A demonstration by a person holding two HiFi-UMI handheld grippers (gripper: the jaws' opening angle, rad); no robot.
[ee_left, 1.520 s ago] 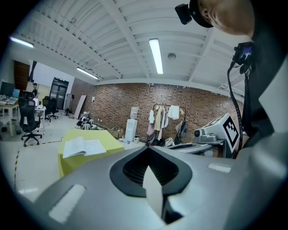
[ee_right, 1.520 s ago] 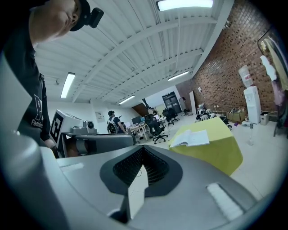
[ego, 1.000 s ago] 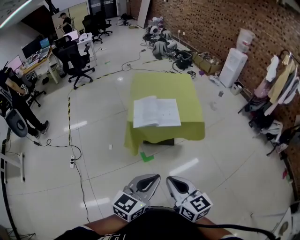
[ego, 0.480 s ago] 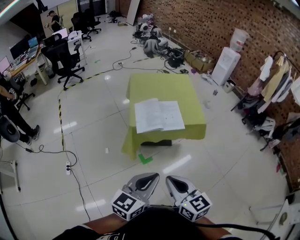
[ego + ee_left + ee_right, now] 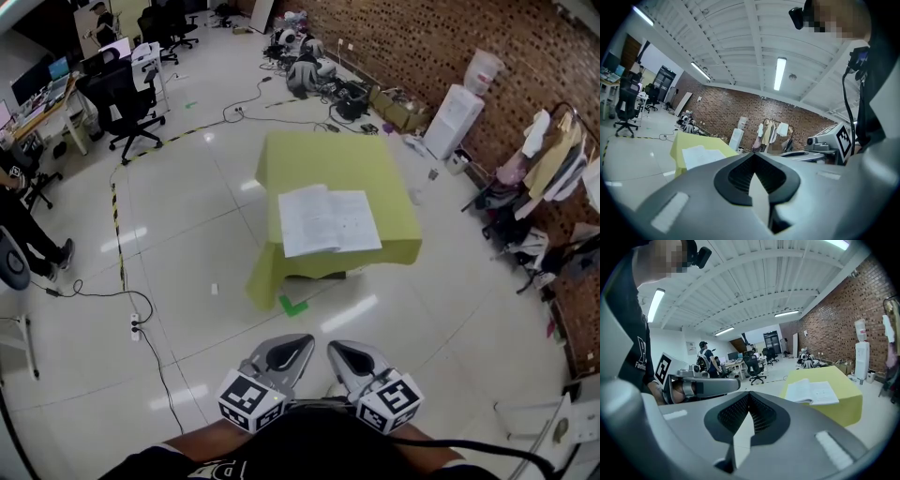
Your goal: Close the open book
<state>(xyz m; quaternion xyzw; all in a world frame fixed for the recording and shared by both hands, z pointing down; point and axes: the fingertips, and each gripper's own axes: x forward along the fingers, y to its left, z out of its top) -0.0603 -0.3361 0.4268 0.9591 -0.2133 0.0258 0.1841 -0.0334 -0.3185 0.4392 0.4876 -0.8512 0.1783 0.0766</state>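
**Open book on table; both grippers closed and well short of it**

Upper left of the head view: office chairs (image 5: 117,94) and desks. A cable (image 5: 141,323) trails over the floor at lower left. Neither bears on the task.

Centre: a table (image 5: 323,155) under a yellow-green cloth. The open book (image 5: 328,218) lies flat on the near part of the cloth, pages up, its spine running away from the person. The left half bulges slightly higher than the right. A green tape mark (image 5: 292,306) sits on the floor just in front of the table.

Bottom centre: the left gripper (image 5: 298,343) and right gripper (image 5: 336,349) are held side by side close to the person's body, well apart from the table. In each gripper view the jaws meet at the tips with nothing between them.

Right: a water dispenser (image 5: 455,117) and a clothes rack (image 5: 553,155) stand against the brick wall.

Assessment: the task is not begun, and the approach to the table is outstanding. The book looks large, thin-paged and soft. I judge it light, with floppy leaves that crease or tear easily, and it may slide on the cloth. The soundest hold is probably the outer edge of one half. That half would be lifted and swung over the spine while the other gripper steadies the opposite half. The jaws would need to part first.
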